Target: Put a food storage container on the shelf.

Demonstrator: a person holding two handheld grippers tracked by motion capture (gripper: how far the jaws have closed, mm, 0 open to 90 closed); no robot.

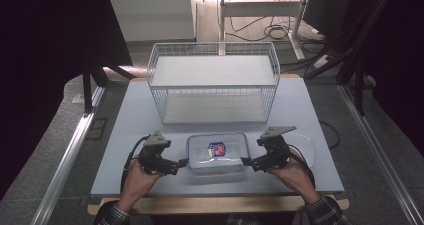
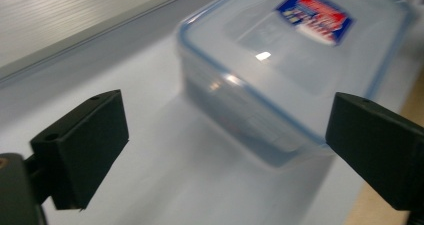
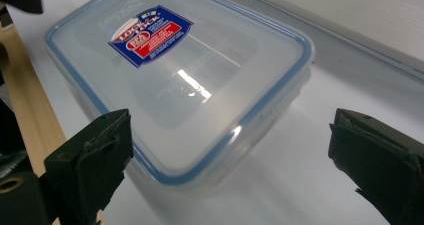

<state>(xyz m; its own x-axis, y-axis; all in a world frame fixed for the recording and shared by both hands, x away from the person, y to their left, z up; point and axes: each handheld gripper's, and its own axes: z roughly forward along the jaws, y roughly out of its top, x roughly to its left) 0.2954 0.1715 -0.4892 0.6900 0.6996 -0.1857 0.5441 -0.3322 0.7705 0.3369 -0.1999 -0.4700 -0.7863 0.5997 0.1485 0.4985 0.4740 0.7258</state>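
A clear plastic container point(image 1: 217, 155) with a blue-rimmed lid and a red and blue label sits on the white table point(image 1: 125, 145) near its front edge. My left gripper point(image 1: 183, 162) is at the container's left end, open, its jaws wide apart and holding nothing. From the right, my right gripper point(image 1: 246, 161) faces the other end, also open. In the left gripper view the container point(image 2: 300, 50) lies just ahead of the left gripper point(image 2: 227, 130). The right gripper view shows the container point(image 3: 175, 80) reaching in between the spread jaws of the right gripper point(image 3: 230, 140).
A white wire basket point(image 1: 213, 85) stands behind the container at the table's middle and back. The table's wooden front edge point(image 1: 215, 204) runs just below my hands. What looks like a clear flat piece point(image 1: 306, 150) lies right of the right gripper. Cables lie on the floor beyond.
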